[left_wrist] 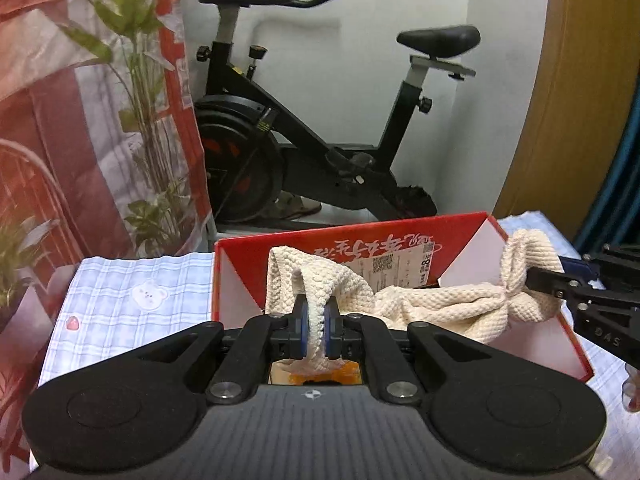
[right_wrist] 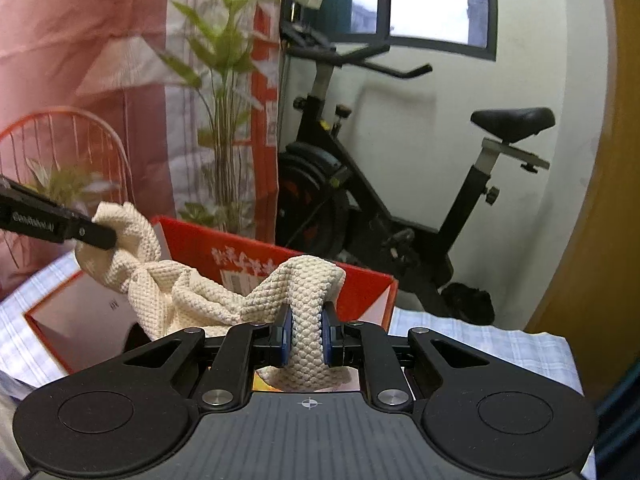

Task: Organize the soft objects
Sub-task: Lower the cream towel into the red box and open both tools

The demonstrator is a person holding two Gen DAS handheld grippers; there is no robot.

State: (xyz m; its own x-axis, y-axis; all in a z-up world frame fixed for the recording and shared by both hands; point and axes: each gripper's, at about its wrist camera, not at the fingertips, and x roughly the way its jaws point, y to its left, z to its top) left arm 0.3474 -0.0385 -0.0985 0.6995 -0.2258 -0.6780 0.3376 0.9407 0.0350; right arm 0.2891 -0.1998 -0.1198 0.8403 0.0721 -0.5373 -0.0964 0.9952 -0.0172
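Observation:
A cream knitted cloth hangs stretched between both grippers over an open red box with white inside walls. My left gripper is shut on one bunched end of the cloth, close to the camera. My right gripper is shut on the other end. In the left wrist view the right gripper's fingers come in from the right, pinching the cloth. From the right wrist camera the left gripper's finger enters at the left, clamped on the cloth. The cloth's middle sags into the red box.
The box stands on a table covered by a pale blue checked cloth with a bear print. Behind are a black exercise bike, a red-and-white printed curtain, a wooden panel at the right, and a window.

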